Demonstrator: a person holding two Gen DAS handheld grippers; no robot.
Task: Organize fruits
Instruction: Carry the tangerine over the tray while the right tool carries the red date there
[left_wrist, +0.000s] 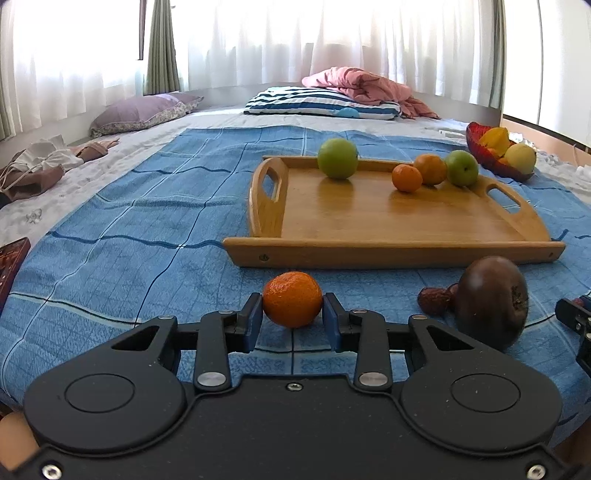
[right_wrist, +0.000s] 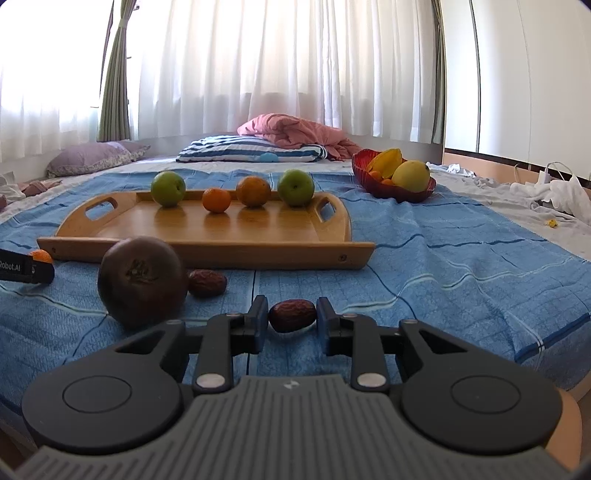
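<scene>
The left gripper (left_wrist: 292, 314) pinched a mandarin (left_wrist: 292, 299) on the blue cloth (left_wrist: 147, 221), before the wooden tray (left_wrist: 391, 254). Four fruits already sat there. The right gripper (right_wrist: 291, 319) bracketed a date (right_wrist: 292, 315), contact unclear; a dark fruit (right_wrist: 142, 282) and another date (right_wrist: 207, 282) remained.

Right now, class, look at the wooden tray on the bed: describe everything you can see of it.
The wooden tray looks like light bamboo: rectangular, with low raised walls and a cut-out handle at each end. It lies flat on the blue blanket. Along its far edge stand two green apples and two oranges; the near part is bare. Neither gripper touches it.
</scene>
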